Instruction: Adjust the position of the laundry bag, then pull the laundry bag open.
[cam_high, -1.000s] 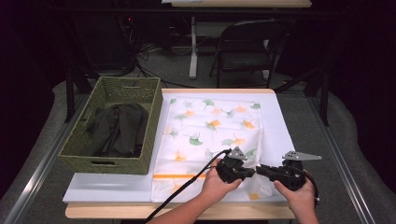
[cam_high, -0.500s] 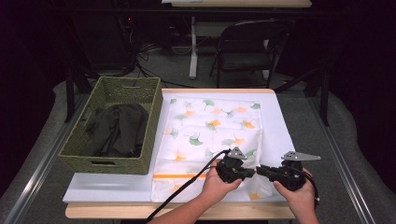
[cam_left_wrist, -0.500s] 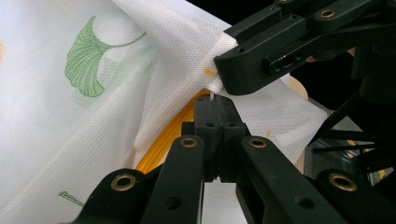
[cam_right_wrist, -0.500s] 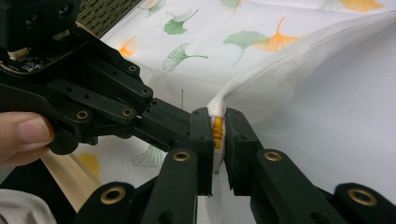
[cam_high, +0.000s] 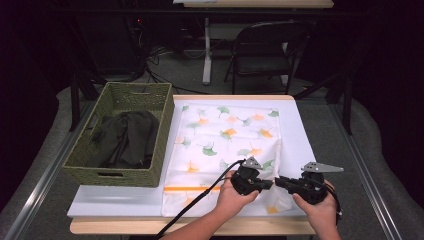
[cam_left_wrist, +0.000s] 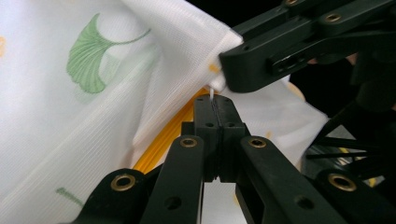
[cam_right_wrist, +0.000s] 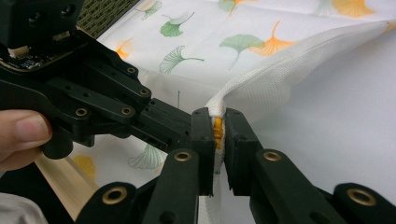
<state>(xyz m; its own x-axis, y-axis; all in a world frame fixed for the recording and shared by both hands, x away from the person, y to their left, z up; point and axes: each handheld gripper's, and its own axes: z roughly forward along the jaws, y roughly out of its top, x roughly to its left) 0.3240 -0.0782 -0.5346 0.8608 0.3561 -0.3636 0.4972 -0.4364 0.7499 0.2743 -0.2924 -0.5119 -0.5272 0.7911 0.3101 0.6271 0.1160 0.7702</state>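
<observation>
Right gripper view shows the right gripper (cam_right_wrist: 215, 140) with its two black jaws clamped on a bunched corner of the white cloth (cam_right_wrist: 299, 70); its jaws have just been closing, and a yellow-orange zipper (cam_right_wrist: 217, 133) sits pinched between the pads. Close beside it, the left gripper (cam_right_wrist: 198, 122) comes in from the left, its tip touching the same fold. In the left gripper view the left gripper's jaws are pressed together, pad against pad, with only a thin sliver of white material at their tip. The cloth rises in a ridge from the pinch.

Farther out, the high view shows the cloth (cam_high: 225, 145) spread flat on the white table (cam_high: 120, 202), its near right corner lifted where the grippers meet. It is a white case printed with green and orange ginkgo leaves, and an orange stripe runs across its near end.

Left of the cloth, just beside its edge, stands a green woven basket (cam_high: 117, 175) with cut-out handles. Inside it lies a crumpled dark olive garment (cam_high: 125, 140), which covers most of the bottom.
</observation>
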